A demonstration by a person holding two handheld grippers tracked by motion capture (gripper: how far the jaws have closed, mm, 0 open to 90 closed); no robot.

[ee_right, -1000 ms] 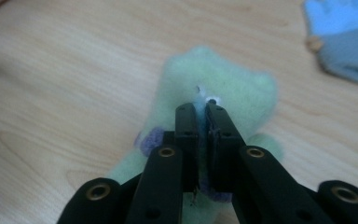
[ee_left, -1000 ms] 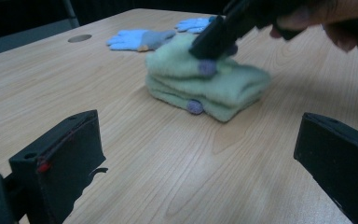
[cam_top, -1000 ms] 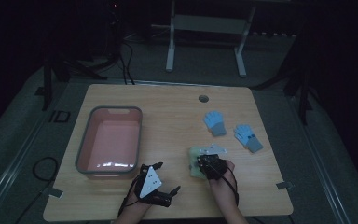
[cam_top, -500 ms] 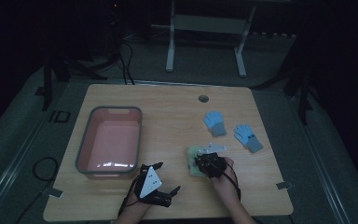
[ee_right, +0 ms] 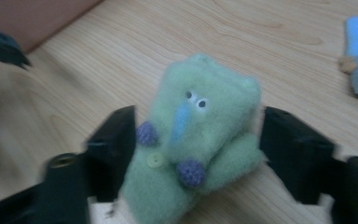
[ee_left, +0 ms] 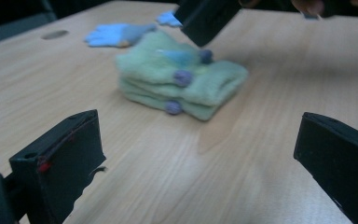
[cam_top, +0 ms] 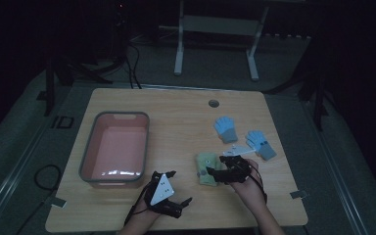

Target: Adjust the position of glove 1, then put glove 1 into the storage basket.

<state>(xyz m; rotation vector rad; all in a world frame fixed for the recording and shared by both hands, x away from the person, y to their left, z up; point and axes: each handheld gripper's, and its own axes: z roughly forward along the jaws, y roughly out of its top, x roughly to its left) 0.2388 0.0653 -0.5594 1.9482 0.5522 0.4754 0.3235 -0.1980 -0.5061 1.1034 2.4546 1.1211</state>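
A folded green fuzzy mitten [cam_top: 205,168] with purple bobbles lies on the wooden table [cam_top: 176,112]. My right gripper [cam_top: 214,171] sits just right of it. In the right gripper view the mitten [ee_right: 200,116] lies between the gripper's [ee_right: 198,140] spread jaws, which have just been opening; a gap shows at the right jaw, so the pads do not press on it. My left gripper [cam_top: 182,186] rests near the table's front edge, open and empty. In its own view the left gripper [ee_left: 198,154] faces the mitten [ee_left: 182,79] from a short way off.
A pink tub [cam_top: 122,114] with a grey rim stands at the left. Two blue gloves [cam_top: 225,128] [cam_top: 260,143] lie behind and to the right of the mitten. A round hole [cam_top: 213,103] is in the table's far part.
The right gripper's jaws have spread apart and let go of the green mitten, and that hand has drawn back to the right. The left gripper has stayed put.
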